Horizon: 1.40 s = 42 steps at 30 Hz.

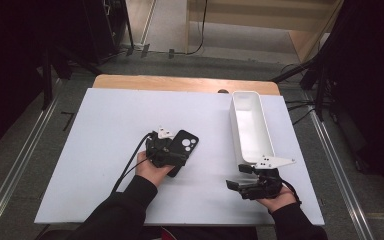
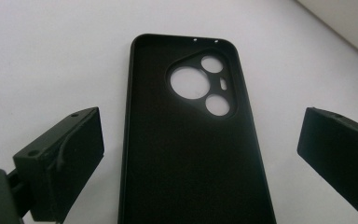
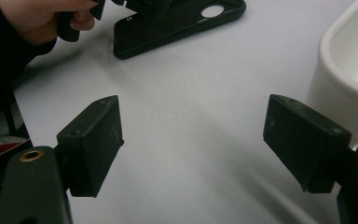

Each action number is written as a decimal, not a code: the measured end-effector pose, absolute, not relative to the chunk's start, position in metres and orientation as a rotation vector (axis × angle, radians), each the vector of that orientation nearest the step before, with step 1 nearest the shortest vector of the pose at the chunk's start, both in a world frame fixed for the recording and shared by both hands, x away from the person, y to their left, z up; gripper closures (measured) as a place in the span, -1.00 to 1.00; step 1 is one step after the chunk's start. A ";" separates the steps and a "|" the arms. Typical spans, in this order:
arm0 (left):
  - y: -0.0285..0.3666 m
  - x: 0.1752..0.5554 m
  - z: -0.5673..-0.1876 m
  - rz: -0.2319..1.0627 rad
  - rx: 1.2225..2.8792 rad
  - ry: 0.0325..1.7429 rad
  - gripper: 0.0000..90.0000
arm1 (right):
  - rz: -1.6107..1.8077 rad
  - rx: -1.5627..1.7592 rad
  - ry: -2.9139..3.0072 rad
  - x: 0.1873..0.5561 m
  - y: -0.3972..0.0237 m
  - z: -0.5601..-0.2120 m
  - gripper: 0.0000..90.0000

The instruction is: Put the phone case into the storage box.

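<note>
A black phone case (image 2: 186, 154) lies on the white board (image 1: 105, 150), inner side up, with round camera cut-outs at its far end. My left gripper (image 2: 200, 126) is open; its jaws stand on either side of the case with gaps to both edges. In the high view the case (image 1: 185, 142) sits mid-board with the left gripper (image 1: 172, 157) over its near end. My right gripper (image 1: 236, 176) is near the front right, pointing left. It stands open (image 3: 193, 116) over bare board with nothing between its jaws.
A long white tray (image 1: 250, 127) stands lengthwise at the board's right, its near end close to the right gripper; its rim (image 3: 349, 60) shows beside the right jaw. The person's other hand (image 3: 37, 18) is at the case (image 3: 177, 23). The floor beyond holds dark stands and cables.
</note>
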<state>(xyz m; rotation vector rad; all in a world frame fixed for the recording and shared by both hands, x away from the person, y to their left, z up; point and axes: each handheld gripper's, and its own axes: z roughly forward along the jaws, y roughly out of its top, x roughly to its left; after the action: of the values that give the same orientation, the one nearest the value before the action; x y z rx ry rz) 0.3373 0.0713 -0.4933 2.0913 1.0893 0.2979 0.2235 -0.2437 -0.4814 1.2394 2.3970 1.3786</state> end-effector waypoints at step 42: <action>0.059 0.325 -0.513 0.484 2.162 1.103 -0.71 | 1.369 1.234 2.414 0.223 -0.240 -0.482 -0.60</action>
<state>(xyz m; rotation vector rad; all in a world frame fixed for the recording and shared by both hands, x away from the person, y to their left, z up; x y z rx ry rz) 0.3253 0.0591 -0.5135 2.1623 1.1027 0.4839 0.2234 -0.2401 -0.4818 1.2344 2.4144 1.3689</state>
